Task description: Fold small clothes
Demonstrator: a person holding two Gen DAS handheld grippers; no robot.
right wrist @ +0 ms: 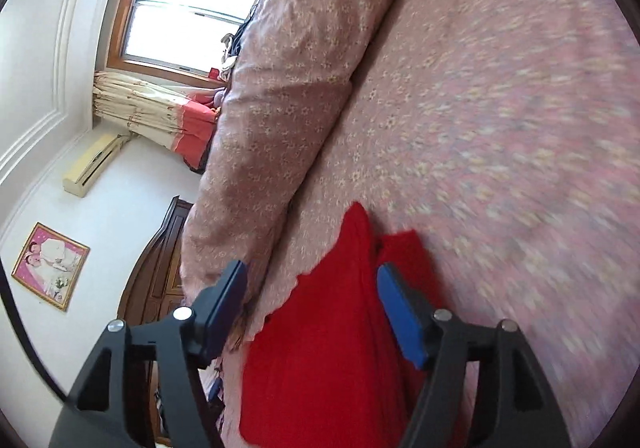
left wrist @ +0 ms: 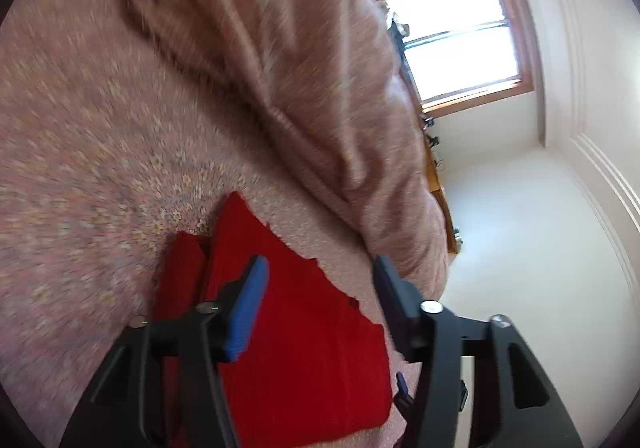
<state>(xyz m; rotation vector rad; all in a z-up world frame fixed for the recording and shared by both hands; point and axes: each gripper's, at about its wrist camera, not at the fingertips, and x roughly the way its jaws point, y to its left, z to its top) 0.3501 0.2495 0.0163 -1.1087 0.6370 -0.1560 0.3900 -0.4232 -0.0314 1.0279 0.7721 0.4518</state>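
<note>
Centrally, red garment [left wrist: 304, 340] lies on floral bedsheet [left wrist: 80, 168], beside rolled quilt [left wrist: 280, 68]; left gripper [left wrist: 320, 288] and right gripper [right wrist: 312, 288] both gape, holding nothing. Right wrist view alone lists framed photo [right wrist: 50, 266] and air conditioner [right wrist: 94, 164].

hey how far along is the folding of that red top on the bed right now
Done: the red top lies on the floral bedspread, with one part already doubled over along its side. In hand: nothing; the left gripper and right gripper are both open above it, gripping no cloth. Left: the remaining folds. Blur hides finer detail.
</note>
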